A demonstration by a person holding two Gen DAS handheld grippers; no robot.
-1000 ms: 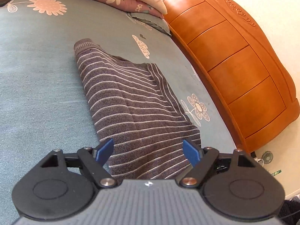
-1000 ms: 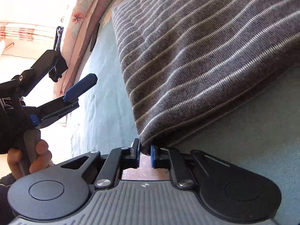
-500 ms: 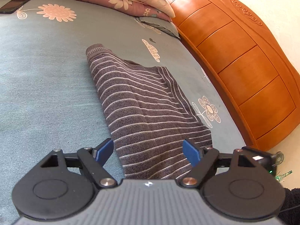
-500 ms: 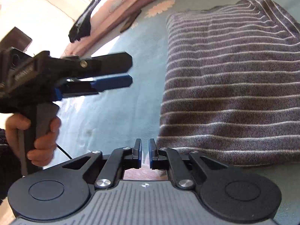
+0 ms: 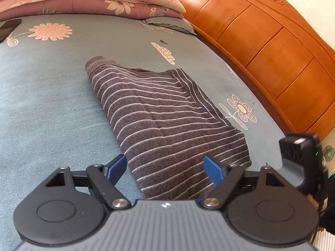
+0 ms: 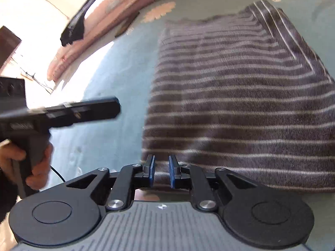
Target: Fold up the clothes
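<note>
Risen off the sweater point(image 6: 240, 104) edge, right claw point(image 6: 161, 172) is opening, empty; left claw point(image 5: 165, 168) spread wide.

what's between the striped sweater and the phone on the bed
Only bare blue-grey bedsheet with a printed pink flower lies between the folded striped sweater and the phone, as the left wrist view shows.

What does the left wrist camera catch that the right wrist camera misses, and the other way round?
Only the left wrist view shows the orange wooden headboard and the left gripper head-on, its fingers wide apart and empty. Only the right wrist view shows a hand holding the left gripper's handle, a bright window, and the right gripper, its fingers opening with nothing pinched between them. Both show the folded striped sweater on the blue bedsheet and the stacked quilts.
</note>
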